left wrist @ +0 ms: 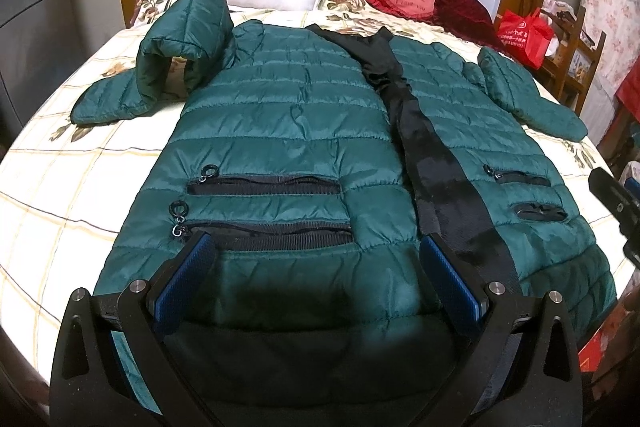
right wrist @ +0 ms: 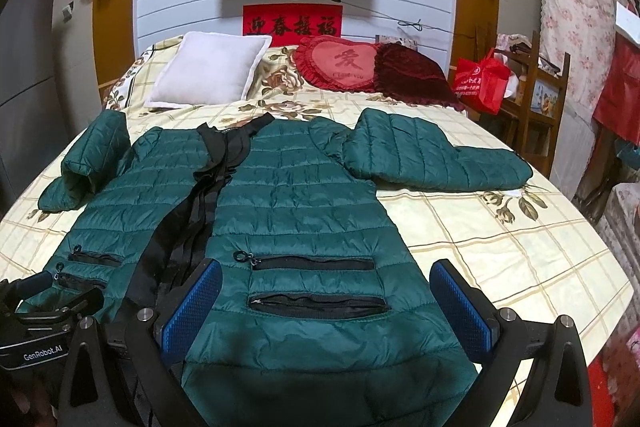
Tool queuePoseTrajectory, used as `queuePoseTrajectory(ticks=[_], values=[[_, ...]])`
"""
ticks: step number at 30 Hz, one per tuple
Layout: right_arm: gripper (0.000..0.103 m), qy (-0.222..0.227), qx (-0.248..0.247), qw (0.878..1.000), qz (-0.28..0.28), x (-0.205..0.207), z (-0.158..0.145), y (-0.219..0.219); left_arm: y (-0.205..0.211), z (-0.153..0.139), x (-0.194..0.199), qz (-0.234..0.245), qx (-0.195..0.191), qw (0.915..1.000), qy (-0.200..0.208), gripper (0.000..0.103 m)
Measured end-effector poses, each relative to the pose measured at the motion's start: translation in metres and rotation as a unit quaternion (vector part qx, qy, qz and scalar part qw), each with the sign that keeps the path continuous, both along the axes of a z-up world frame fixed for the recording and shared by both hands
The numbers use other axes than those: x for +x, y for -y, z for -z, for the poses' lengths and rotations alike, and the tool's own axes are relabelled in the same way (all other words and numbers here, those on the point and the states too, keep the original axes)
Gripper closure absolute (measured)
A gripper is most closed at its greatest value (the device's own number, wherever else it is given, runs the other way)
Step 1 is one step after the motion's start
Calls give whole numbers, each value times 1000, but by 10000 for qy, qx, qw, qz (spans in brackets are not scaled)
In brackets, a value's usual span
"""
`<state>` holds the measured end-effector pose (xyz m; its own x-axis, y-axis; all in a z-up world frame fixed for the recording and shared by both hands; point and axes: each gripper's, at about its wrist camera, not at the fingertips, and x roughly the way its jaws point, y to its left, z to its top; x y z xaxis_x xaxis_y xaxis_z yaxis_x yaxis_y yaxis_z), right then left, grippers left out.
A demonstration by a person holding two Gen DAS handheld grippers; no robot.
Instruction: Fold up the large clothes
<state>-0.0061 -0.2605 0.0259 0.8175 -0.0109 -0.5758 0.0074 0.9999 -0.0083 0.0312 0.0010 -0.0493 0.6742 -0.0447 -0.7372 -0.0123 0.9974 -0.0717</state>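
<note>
Green jacket [left wrist: 288, 131] spread front-up on bed [left wrist: 80, 179], sleeves out, ready for folding. Left tool [left wrist: 316, 259] and right tool [right wrist: 326, 287] both released, jaws wide, poised over hem, likely to grip it.

Green quilted jacket [right wrist: 304, 195] is laid flat, front up, on a floral bedspread [right wrist: 500, 247]; sleeves are spread sideways. Right gripper [right wrist: 326, 291] is held wide apart over the hem. Left gripper [right wrist: 44, 291] is partly seen at left.
</note>
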Motion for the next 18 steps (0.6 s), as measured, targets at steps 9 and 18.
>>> queuePoseTrajectory(ticks=[9, 18], values=[[0, 14, -3, 10000, 3, 0, 0, 0, -1, 7, 3, -6, 22, 10000, -68, 0], [0, -79, -147, 9999, -21, 3, 1, -5, -1, 7, 3, -4, -27, 10000, -78, 0]])
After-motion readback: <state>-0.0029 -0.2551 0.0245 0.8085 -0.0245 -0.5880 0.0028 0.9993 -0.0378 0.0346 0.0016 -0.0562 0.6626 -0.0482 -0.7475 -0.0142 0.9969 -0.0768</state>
